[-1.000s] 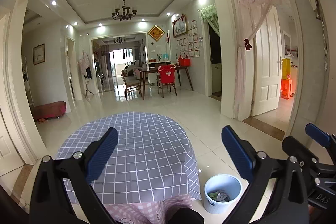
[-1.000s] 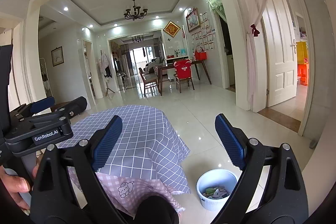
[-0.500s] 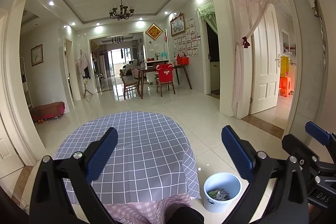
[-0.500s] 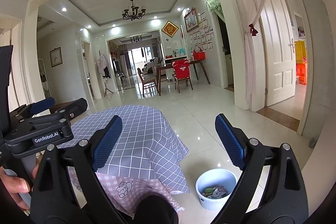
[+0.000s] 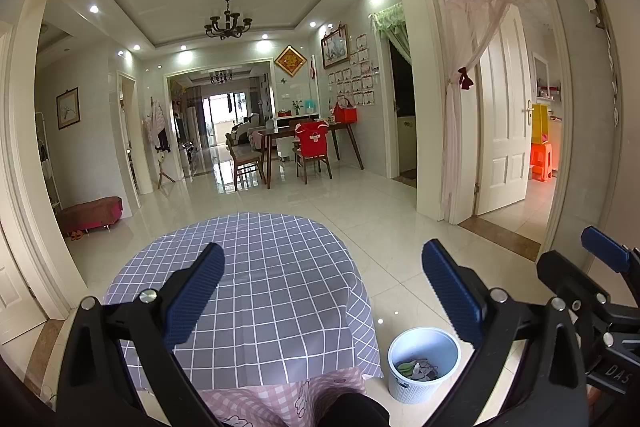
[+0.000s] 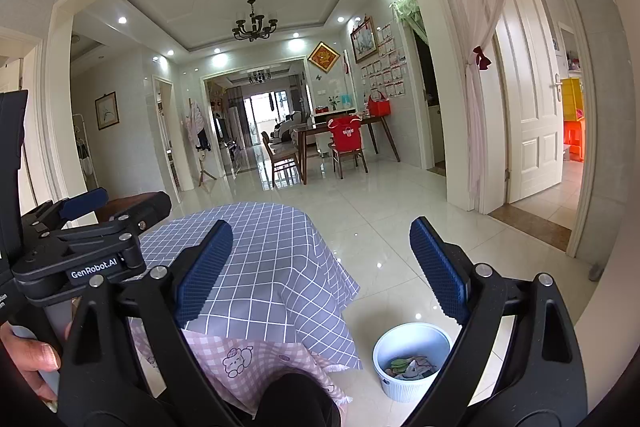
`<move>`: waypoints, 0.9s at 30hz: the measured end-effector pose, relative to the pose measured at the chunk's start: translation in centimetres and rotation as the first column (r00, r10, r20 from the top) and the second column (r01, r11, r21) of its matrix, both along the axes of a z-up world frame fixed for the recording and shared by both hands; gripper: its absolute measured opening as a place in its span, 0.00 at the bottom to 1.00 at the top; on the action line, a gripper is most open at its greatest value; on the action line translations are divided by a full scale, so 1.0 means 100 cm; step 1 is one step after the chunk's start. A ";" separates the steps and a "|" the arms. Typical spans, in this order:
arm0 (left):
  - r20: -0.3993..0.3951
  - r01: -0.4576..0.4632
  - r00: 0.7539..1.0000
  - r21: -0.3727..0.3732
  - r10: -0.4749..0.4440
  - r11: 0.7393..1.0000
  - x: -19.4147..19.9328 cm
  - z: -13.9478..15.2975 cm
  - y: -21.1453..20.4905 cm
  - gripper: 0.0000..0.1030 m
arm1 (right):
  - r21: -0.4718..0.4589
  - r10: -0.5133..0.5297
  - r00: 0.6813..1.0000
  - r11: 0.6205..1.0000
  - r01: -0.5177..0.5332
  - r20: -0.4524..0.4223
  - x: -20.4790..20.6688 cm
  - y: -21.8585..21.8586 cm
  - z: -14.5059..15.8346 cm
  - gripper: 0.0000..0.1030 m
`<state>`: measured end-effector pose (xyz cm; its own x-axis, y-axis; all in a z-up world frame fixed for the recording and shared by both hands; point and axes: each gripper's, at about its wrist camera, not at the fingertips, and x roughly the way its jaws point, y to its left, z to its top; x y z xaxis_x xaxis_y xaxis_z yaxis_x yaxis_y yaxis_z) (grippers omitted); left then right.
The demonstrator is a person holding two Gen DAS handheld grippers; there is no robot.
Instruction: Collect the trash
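A small round white plastic waste bin (image 5: 423, 363) (image 6: 412, 361) stands upright on the glossy tiled floor just beside the cloth-draped bench, holding crumpled green and pale scraps of trash (image 5: 416, 371) (image 6: 408, 366) at its bottom

Looked forward from above the checked table (image 5: 256, 291) (side by side), sharing bin (image 6: 412, 359) and hallway.

The worktop (image 5: 256, 291) wears matt grey checked cloth over a pink patterned cloth (image 6: 248, 359). The floor (image 5: 384, 211) is glossy pale tile that mirrors the ceiling lights. The bin (image 5: 424, 387) looks like ribbed white plastic. Each tool has matt black plastic arms, knurled blue pads (image 6: 204, 271) and shiny metal rivets (image 5: 496, 294).
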<state>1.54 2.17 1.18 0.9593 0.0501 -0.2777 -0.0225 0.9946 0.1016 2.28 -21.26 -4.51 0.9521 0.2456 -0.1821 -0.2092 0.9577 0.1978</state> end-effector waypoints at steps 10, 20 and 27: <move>-0.003 0.003 1.000 0.009 -0.003 1.000 0.000 -0.004 0.002 0.94 | 0.000 -0.008 1.000 1.000 0.008 0.001 -0.001 0.002 0.003 0.86; -0.002 0.002 1.000 0.021 -0.002 1.000 0.000 -0.008 0.004 0.94 | 0.005 -0.011 1.000 1.000 0.011 -0.003 -0.001 0.001 0.002 0.87; -0.003 0.001 1.000 0.036 -0.001 0.999 0.000 -0.013 0.005 0.94 | 0.011 -0.017 1.000 1.000 0.017 -0.008 -0.004 0.004 0.000 0.87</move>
<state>1.57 2.71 -0.10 0.9587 0.0592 -0.2782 -0.0212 0.9902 0.1378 1.91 -20.86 -4.48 0.9546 0.2315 -0.1874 -0.1912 0.9588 0.2102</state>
